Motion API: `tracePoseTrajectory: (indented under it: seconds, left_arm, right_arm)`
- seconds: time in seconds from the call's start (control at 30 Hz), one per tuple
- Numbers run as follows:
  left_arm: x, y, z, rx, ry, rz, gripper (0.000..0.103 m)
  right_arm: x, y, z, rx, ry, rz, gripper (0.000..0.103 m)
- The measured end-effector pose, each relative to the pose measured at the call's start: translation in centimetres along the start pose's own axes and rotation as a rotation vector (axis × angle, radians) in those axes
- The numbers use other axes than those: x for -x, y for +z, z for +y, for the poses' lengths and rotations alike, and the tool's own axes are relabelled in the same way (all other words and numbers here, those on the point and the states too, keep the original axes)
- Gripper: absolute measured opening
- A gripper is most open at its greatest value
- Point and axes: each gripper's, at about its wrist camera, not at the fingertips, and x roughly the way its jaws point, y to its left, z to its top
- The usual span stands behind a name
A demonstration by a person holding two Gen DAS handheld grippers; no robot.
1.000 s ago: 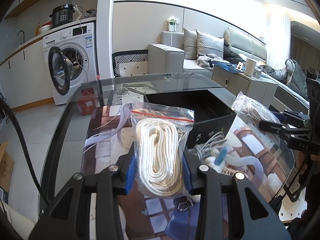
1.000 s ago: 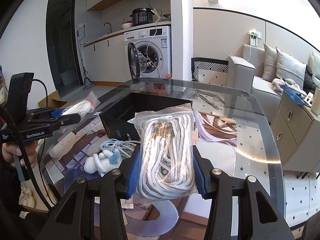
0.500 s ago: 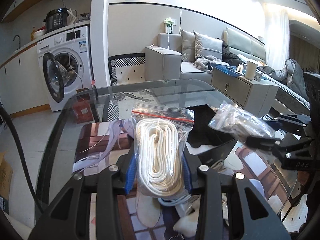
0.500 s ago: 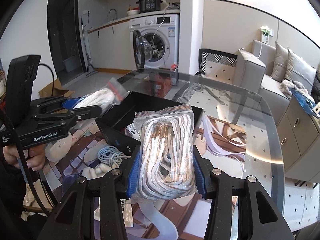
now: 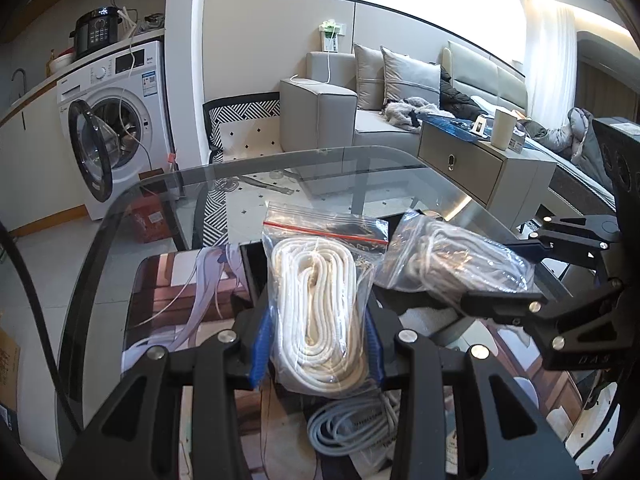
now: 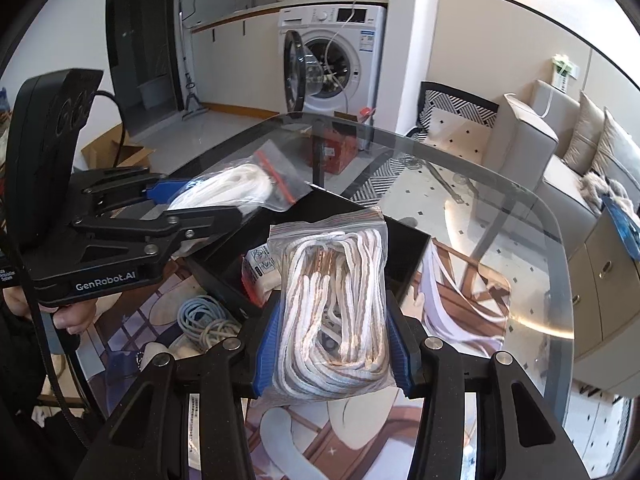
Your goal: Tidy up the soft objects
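My left gripper (image 5: 316,344) is shut on a clear zip bag of white rope (image 5: 320,312) with a red seal. It also shows in the right wrist view (image 6: 236,188), held over the near left corner of a black box (image 6: 404,248). My right gripper (image 6: 330,340) is shut on a zip bag of white and brown cord (image 6: 336,304), held above the box's front edge. That bag shows in the left wrist view (image 5: 452,256) beside the rope bag. A small white packet (image 6: 260,268) lies inside the box.
A coil of grey cable (image 6: 200,320) lies on the printed mat (image 6: 460,300) in front of the box, on a round glass table (image 6: 520,208). A washing machine (image 6: 336,60) with its door open and a grey sofa (image 5: 340,100) stand beyond the table.
Both grippers have carried their bags forward from in front of the box to over it. The two bags have come close together. The grips have not changed.
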Motion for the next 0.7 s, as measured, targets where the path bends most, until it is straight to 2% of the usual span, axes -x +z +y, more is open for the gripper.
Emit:
tracePoseTrajectory:
  seconds: [0.2,0.43,0.7]
  left_arm:
    - [-1.0,0.4,0.4,0.001,-0.007,0.006,0.037]
    - [-1.8,0.8,0.8,0.003,-0.014,0.009,0.037]
    - [-2.5,0.7,0.5,-0.014,-0.018,0.026,0.037]
  right_arm:
    - [-1.5,1.2,-0.1,0.054,0.025,0.024,0.047]
    - [-3.6,2.6,0.1,0.168,0.119,0.067,0.047]
    - [-5.6,3.1,0.0,0.233,0.174,0.121,0.047]
